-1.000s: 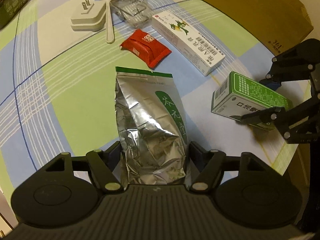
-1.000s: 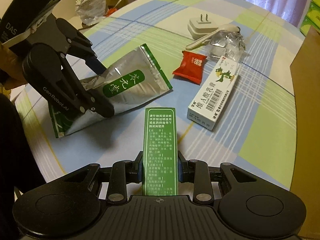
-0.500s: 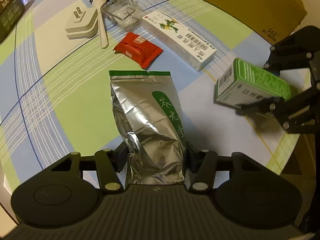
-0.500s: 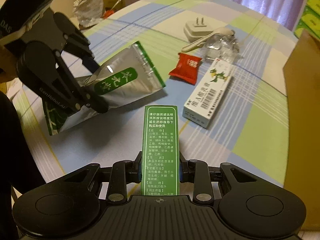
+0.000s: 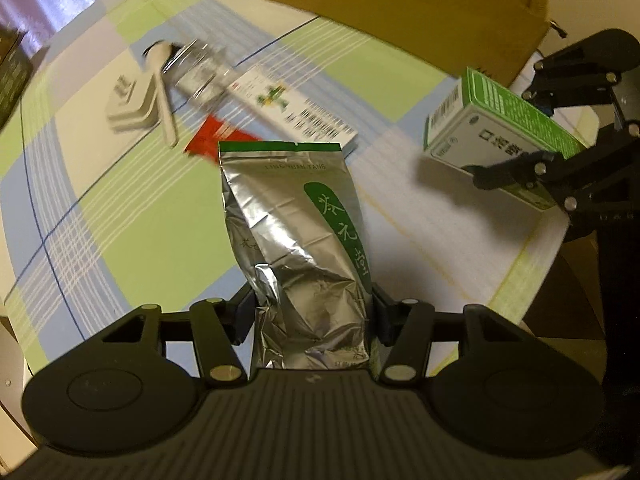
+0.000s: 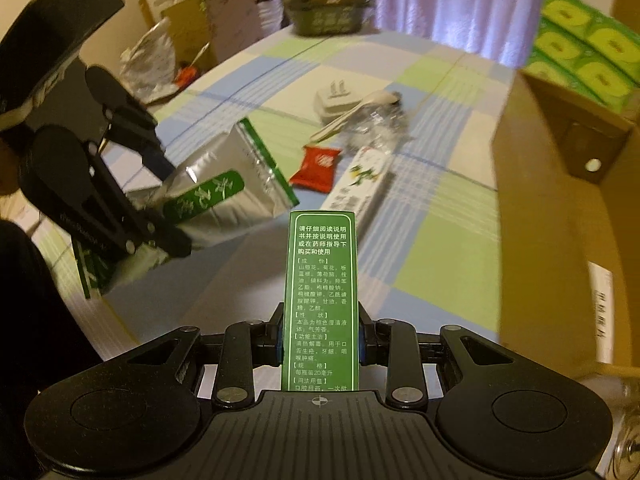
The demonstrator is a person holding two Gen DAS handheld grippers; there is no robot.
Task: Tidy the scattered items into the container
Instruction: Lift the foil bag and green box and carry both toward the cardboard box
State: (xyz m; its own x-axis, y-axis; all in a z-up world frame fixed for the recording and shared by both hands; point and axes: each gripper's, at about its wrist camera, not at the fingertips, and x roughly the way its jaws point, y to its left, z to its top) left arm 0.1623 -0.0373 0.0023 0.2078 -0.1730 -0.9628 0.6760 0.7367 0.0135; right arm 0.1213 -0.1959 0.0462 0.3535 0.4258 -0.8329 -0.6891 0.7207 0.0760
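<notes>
My left gripper (image 5: 312, 312) is shut on a silver foil pouch (image 5: 296, 232) with a green label, held up off the checked tablecloth. My right gripper (image 6: 320, 340) is shut on a green medicine box (image 6: 322, 296), also lifted. In the left wrist view that green box (image 5: 492, 140) hangs at the right in the other gripper. The brown cardboard box (image 6: 560, 208) stands at the right. On the cloth lie a red sachet (image 6: 318, 164), a long white carton (image 6: 360, 192), a white spoon (image 6: 352, 112), a white plug adapter (image 6: 336, 100) and a clear plastic piece (image 6: 376, 124).
The tablecloth (image 5: 120, 208) is checked green, blue and white. At the far edge of the table sit a dark green box (image 6: 328, 0), crumpled foil (image 6: 148, 64) and card packaging. Green tissue packs (image 6: 584, 40) are stacked behind the cardboard box.
Both grippers have risen with their loads and turned toward the cardboard box. The pouch and the green box are higher above the cloth than before.
</notes>
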